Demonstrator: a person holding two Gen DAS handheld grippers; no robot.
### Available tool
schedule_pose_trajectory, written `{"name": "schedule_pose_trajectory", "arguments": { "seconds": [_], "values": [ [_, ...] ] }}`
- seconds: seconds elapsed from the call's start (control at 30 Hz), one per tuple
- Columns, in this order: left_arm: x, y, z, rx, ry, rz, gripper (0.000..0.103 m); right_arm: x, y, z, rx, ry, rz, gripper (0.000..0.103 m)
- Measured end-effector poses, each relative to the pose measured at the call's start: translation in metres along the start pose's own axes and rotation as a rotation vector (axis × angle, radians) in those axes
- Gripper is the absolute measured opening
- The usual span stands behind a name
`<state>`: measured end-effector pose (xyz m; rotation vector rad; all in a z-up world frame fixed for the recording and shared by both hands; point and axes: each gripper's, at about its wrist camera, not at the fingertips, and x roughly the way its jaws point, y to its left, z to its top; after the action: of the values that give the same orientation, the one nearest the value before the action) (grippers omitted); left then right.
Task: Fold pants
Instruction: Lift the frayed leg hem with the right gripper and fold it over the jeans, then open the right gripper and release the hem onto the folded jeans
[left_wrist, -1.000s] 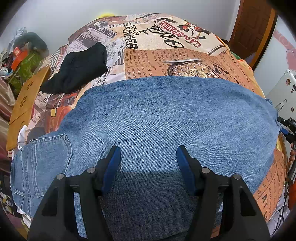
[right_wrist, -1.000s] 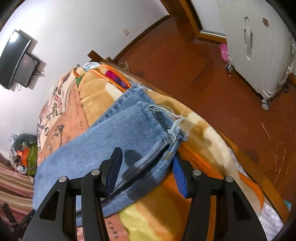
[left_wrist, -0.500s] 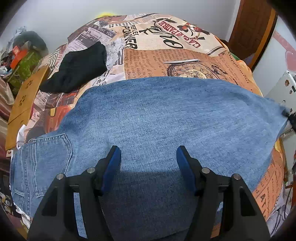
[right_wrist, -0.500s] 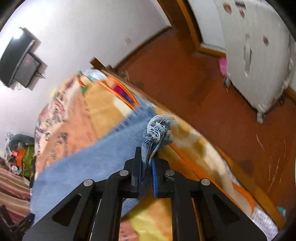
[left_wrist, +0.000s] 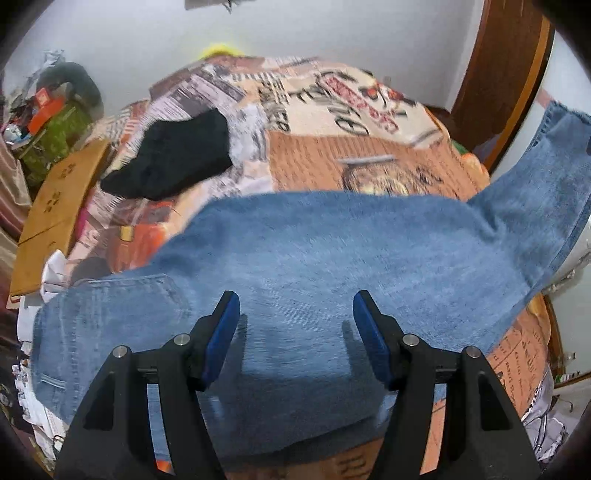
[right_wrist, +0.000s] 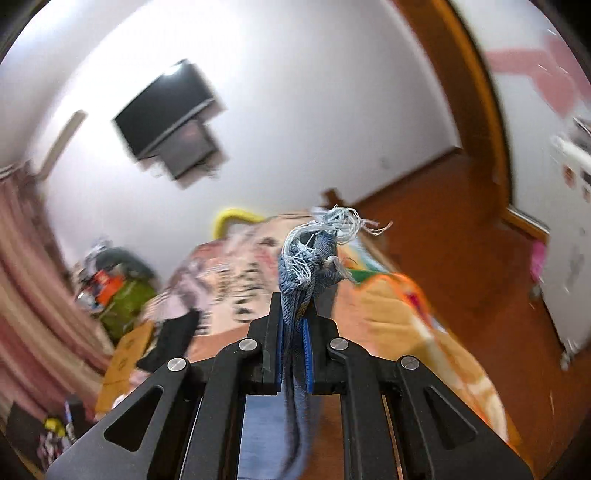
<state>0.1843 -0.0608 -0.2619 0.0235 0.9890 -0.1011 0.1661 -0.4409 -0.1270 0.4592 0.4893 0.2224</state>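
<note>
Jeans (left_wrist: 332, 258): frayed hem (right_wrist: 321, 240) clenched between the pads of the right gripper (right_wrist: 291, 343), leg end lifted at 2 o'clock in the left view. Left gripper (left_wrist: 295, 332): fingers spread wide, grasping nothing, poised over the denim. Surroundings: printed bedspread (left_wrist: 332, 122) beneath; black garment (left_wrist: 177, 155) at 10 o'clock.

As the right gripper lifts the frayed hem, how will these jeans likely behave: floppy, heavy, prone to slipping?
Probably floppy: the jeans bend up from the bedspread toward the lifted leg end. Likely fairly heavy for cloth, since most of the denim lies flat. Slipping seems unlikely: the right gripper is shut on bunched denim below the frayed hem. The left gripper is open above them.
</note>
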Motion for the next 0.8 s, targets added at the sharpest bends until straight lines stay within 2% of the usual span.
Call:
{"name": "schedule_pose_trajectory", "arguments": {
  "seconds": [0.17,0.3,0.4,0.47,0.73,0.8],
  "values": [
    [-0.027,0.031,-0.005,-0.043,-0.064,0.011,0.064,0.023,0.060,-0.012,-0.074,0.037,0.109,0.008],
    [-0.042,0.053,-0.015,-0.047,-0.096,0.060,0.065,0.054,0.098,-0.037,-0.127,0.119,0.172,0.008],
    [-0.050,0.068,-0.028,-0.043,-0.105,0.102,0.065,0.081,0.125,-0.064,-0.167,0.216,0.210,0.008],
    [-0.051,0.076,-0.034,-0.055,-0.097,0.101,0.065,0.101,0.142,-0.090,-0.208,0.283,0.226,0.008],
    [-0.048,0.090,-0.049,-0.081,-0.057,0.107,0.065,0.137,0.166,-0.180,-0.290,0.549,0.255,0.008],
    [-0.048,0.087,-0.047,-0.077,-0.060,0.104,0.065,0.143,0.169,-0.194,-0.314,0.617,0.249,0.012]
  ]
}}
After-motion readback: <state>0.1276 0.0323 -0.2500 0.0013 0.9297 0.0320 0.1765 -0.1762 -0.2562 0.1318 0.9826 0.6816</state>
